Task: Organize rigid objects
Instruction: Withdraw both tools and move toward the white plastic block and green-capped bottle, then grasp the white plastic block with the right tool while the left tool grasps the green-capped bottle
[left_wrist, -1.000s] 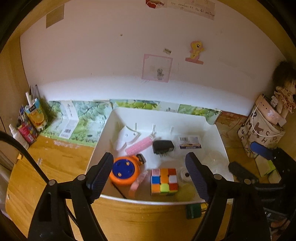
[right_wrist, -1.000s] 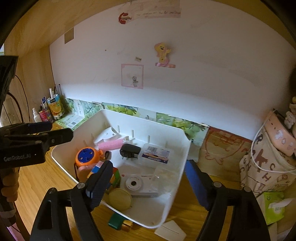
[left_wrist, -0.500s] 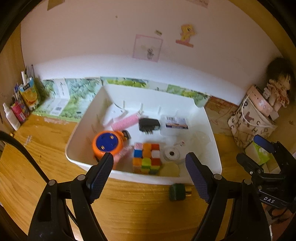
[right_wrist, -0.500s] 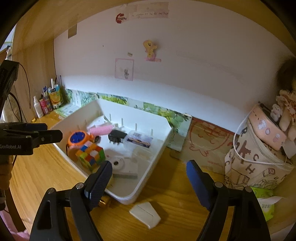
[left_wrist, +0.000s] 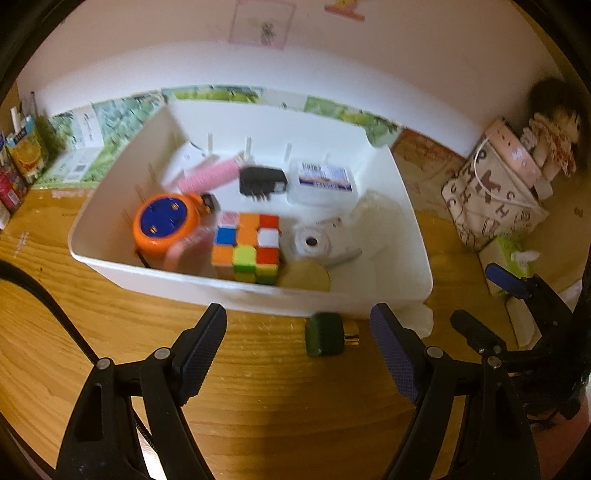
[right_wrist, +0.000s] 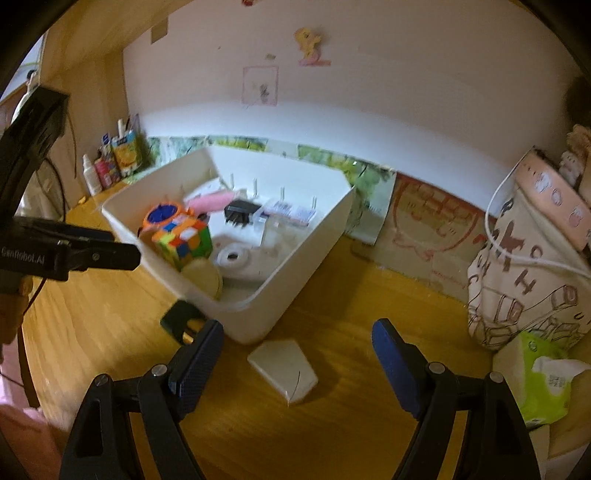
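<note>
Both of my grippers have dropped and tipped downward since the earlier frames, so the desk now fills the lower half of each view and the bin (left_wrist: 255, 295) sits higher up.

Going left to right: my left gripper (left_wrist: 299, 350) hangs over the desk's front part, jaws apart with nothing between them. Just ahead of it a small green block (left_wrist: 325, 338) with a brass end lies on the wood, just outside the bin's near wall. It looks rigid, light and chunky; I would take it across its flat green sides, since the brass tip seems smooth and likely to slip.

Inside the bin I see an orange reel (left_wrist: 164, 225), a cube (left_wrist: 245, 243), a black plug (left_wrist: 262, 181) and a labelled box (left_wrist: 324, 178).

Further right, my right gripper (right_wrist: 297, 363) also stands wide and empty, over a flat white piece (right_wrist: 282, 369) lying off the bin's near corner. That piece looks thin, stiff and light; lying flat, it offers only its edges, so I expect an awkward pick across its narrow width.
</note>
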